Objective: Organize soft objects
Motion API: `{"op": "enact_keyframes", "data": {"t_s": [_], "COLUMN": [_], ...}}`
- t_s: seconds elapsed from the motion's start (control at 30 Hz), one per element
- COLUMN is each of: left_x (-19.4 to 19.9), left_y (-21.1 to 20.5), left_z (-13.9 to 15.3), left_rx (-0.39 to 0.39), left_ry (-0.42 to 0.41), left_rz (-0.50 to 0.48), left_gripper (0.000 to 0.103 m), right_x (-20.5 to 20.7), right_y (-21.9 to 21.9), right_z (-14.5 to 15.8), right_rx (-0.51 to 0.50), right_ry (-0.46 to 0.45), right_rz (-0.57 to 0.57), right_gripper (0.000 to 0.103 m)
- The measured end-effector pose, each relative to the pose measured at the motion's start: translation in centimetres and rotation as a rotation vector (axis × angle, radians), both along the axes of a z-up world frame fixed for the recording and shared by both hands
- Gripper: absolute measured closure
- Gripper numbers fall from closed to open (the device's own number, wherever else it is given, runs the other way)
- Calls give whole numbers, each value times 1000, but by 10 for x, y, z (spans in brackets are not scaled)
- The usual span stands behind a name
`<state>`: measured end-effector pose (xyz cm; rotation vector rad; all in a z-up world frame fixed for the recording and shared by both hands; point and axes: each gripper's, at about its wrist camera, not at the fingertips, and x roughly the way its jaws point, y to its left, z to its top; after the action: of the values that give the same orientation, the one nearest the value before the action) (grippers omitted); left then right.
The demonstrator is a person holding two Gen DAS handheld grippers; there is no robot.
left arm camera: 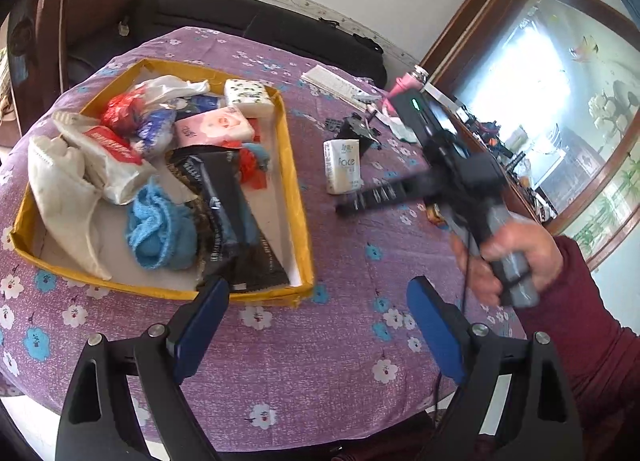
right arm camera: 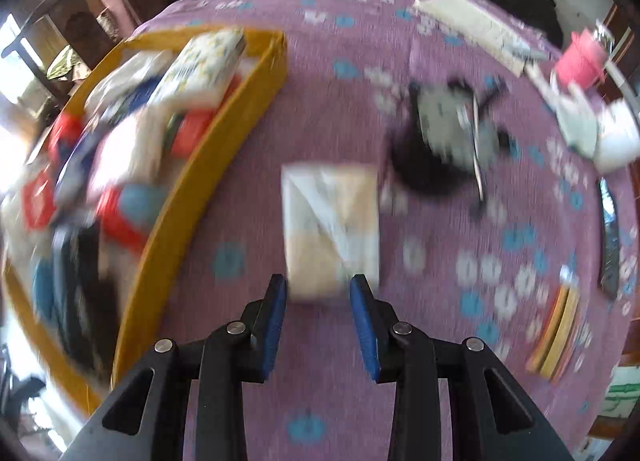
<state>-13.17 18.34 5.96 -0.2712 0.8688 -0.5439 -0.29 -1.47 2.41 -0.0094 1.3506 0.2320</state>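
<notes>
White tissue pack [left arm camera: 343, 167], upright, "Face" lettering

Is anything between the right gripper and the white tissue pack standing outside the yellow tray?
Nothing visible. The right gripper is open, its fingers at the near end of the white tissue pack, with only bare purple tablecloth around. The yellow tray sits off to its left.

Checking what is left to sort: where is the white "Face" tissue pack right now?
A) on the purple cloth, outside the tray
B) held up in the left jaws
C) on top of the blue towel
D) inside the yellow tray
A: the tissue pack stands on the purple cloth, to the right of the tray, just ahead of the right gripper, whose jaws are open.
</notes>
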Motion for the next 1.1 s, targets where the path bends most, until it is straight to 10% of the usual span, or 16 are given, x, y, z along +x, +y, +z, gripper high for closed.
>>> {"op": "enact_keyframes", "data": {"t_s": [0.17, 0.23, 0.37, 0.6, 1.1], "left_x": [-4, -2, 3, 44, 148], "left_y": [-35, -53, -97, -159, -182], "left_z": [5, 5, 4, -7, -28], "left_rx": [53, 91, 213, 416, 404], "left_ry": [-8, -10, -27, -33, 51], "left_rz": [-68, -87, -118, -113, -34], "left_gripper": [13, 11, 9, 9, 9], "right_x": [-60, -79, -100, -79, -50], "right_y": [-46, -68, -112, -183, -234], "right_z": [37, 59, 82, 52, -7], "right_rx": [137, 84, -18, -79, 119], "right_ry": [-132, -256, -432, -424, -447], "right_rz": [0, -44, -150, -354, -524], "right_gripper": [60, 30, 23, 16, 19]}}
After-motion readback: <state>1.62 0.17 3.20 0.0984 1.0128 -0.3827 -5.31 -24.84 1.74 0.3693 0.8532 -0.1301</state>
